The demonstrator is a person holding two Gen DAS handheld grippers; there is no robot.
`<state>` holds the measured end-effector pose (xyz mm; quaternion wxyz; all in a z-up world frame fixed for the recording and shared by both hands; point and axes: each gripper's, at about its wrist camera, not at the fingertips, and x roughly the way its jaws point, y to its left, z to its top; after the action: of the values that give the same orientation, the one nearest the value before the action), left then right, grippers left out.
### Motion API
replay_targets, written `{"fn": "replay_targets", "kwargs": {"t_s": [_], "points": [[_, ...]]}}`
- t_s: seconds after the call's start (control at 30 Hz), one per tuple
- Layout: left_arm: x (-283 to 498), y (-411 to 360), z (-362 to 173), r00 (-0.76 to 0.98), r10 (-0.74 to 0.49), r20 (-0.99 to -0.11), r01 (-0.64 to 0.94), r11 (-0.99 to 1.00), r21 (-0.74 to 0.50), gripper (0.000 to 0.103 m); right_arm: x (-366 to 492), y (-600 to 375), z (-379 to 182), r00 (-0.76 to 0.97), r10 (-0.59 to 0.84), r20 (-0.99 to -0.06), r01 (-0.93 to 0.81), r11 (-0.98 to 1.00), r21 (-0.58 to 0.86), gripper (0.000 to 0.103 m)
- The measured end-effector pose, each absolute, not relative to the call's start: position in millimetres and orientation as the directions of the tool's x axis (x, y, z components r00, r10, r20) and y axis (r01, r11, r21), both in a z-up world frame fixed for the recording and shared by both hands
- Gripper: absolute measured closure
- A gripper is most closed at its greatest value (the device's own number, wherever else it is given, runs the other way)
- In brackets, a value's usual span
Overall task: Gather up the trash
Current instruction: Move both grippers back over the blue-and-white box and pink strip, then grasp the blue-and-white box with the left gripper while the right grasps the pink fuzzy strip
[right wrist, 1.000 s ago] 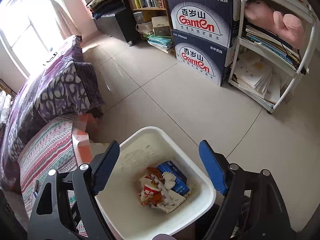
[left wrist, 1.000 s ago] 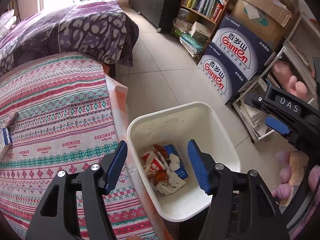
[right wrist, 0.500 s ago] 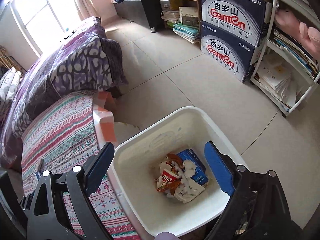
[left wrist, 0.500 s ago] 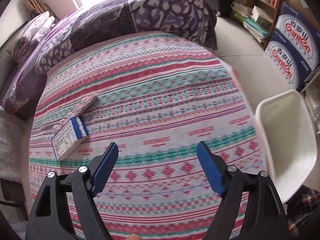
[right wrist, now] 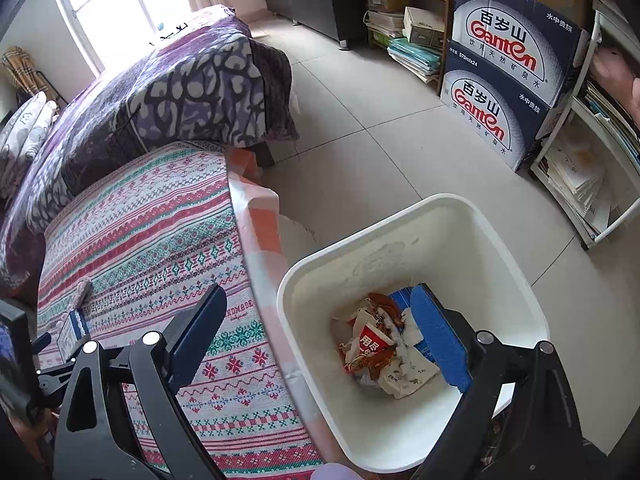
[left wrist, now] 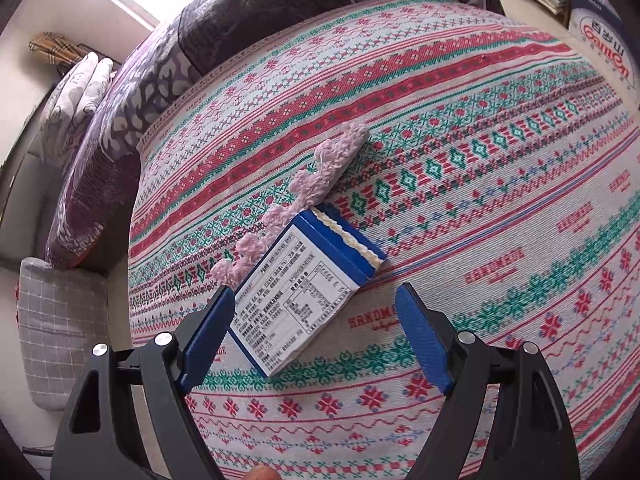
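A small flat carton (left wrist: 298, 294) lies on the striped woven cloth (left wrist: 480, 208) covering a bed or low table. It is probably light and fairly stiff, likely empty card that would dent under a hard squeeze. Its smooth printed faces may slip a little, so the safest hold is across its two long edges, near the middle, with gentle pressure.

The carton is blue at its sides, with a white face full of small printed text and a pale scalloped edge at its far end. A fuzzy pink strip (left wrist: 320, 178), soft and limp, lies from its 11 o'clock to its 1 o'clock, touching its far corner.

The left gripper (left wrist: 316, 334) hovers above the carton with its blue fingers spread wide, having just been opening. The near end of the carton sits between them, ungripped; the left finger looks very close to its edge.

The right gripper (right wrist: 324, 338) is also spread wide and empty, above the rim of a white bin (right wrist: 404, 224). Crumpled wrappers and paper (right wrist: 380, 354) lie in the bin's bottom. The bin stands at 3 o'clock of the cloth.
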<state>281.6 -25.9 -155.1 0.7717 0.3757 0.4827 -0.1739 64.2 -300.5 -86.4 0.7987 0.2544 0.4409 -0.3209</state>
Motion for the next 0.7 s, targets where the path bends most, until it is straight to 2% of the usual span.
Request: {"fn": "replay_targets", "kwargs": {"t_s": [0.23, 0.27, 0.33, 0.37, 0.4, 0.47, 0.6, 0.7], "points": [[309, -10, -164, 0.393, -0.013, -0.919, 0.66, 0.7, 0.272, 0.022, 81, -286, -97, 0.379, -0.297, -0.876, 0.721, 0.688, 0.079, 0.013], [310, -8, -164, 0.377, -0.027, -0.926, 0.658, 0.711, 0.247, 0.024, 82, -284, -98, 0.376, -0.298, -0.877, 0.719, 0.691, 0.073, 0.013], [309, -3, -162, 0.345, -0.056, -0.937, 0.672, 0.711, 0.205, 0.037, 85, -282, -101, 0.369, -0.295, -0.881, 0.718, 0.693, 0.069, 0.013], [305, -1, -160, 0.327, -0.067, -0.942, 0.685, 0.704, 0.188, 0.051, 85, -281, -102, 0.368, -0.292, -0.883, 0.718, 0.693, 0.07, 0.013], [301, 2, -158, 0.317, -0.072, -0.946, 0.691, 0.7, 0.178, 0.059, 86, -281, -103, 0.368, -0.292, -0.883, 0.718, 0.693, 0.07, 0.013], [293, 11, -151, 0.294, -0.096, -0.951, 0.696, 0.704, 0.144, 0.07, 88, -277, -103, 0.371, -0.296, -0.88, 0.716, 0.694, 0.068, 0.013], [282, 37, -129, 0.272, -0.157, -0.949, 0.653, 0.755, 0.062, 0.087, 95, -265, -103, 0.389, -0.302, -0.87, 0.695, 0.716, 0.062, 0.013], [270, 60, -103, 0.273, -0.229, -0.934, 0.591, 0.806, -0.026, 0.095, 103, -253, -106, 0.397, -0.286, -0.872, 0.67, 0.74, 0.062, 0.013]]}}
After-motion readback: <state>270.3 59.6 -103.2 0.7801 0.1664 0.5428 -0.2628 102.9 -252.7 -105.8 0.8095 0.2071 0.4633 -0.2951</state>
